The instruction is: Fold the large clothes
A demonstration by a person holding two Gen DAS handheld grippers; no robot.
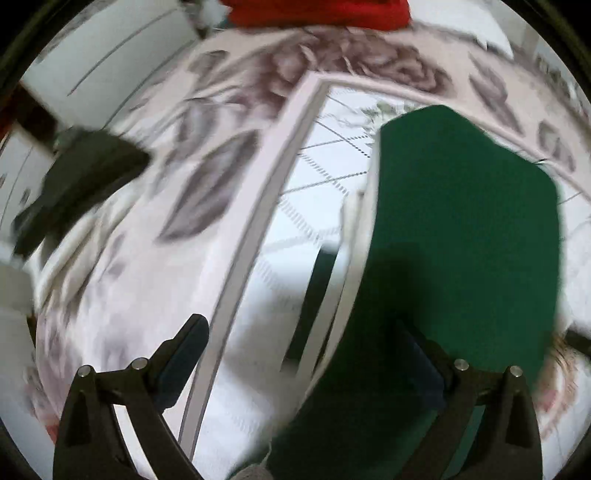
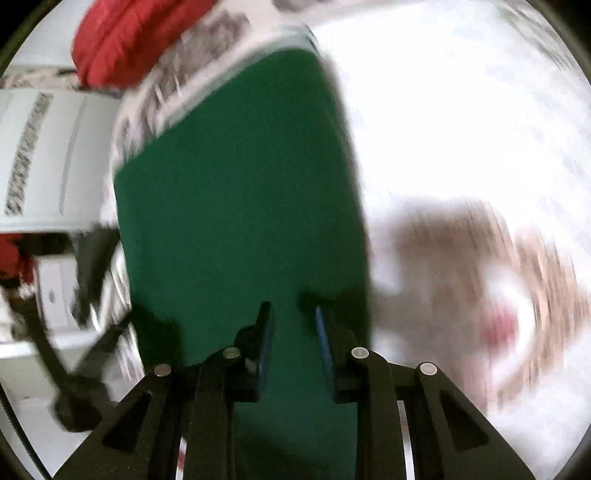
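Down on a bed with a flower-printed bedspread [image 1: 155,295] lies the green garment [image 1: 461,229], spread flat as a long, smooth panel. Both views are smeared by motion blur, so fine detail of the cloth is lost.

From the left wrist view, the left tongs [image 1: 303,354] stand wide apart, released, with nothing between them. The left finger hangs over the pale bedspread and its light border stripe, while the right finger is dark against the green cloth below it; whether it touches the fabric cannot be told. The garment fills the right half of that view, its far end rounded, with a white quilted part of the bed showing beside it. A red bundle of cloth [image 1: 317,11] sits at the far edge of the bed, well apart from the green one. At the left, a dark blurred shape [image 1: 77,184] hangs above the bedspread.

From the right wrist view, the right tongs [image 2: 293,321] are narrowed to a small gap, their blue pads facing each other above the near end of the green garment [image 2: 240,184]. Green shows in the gap, yet whether the pads pinch cloth is unclear. White furniture [image 2: 44,155] stands at the left of that view.
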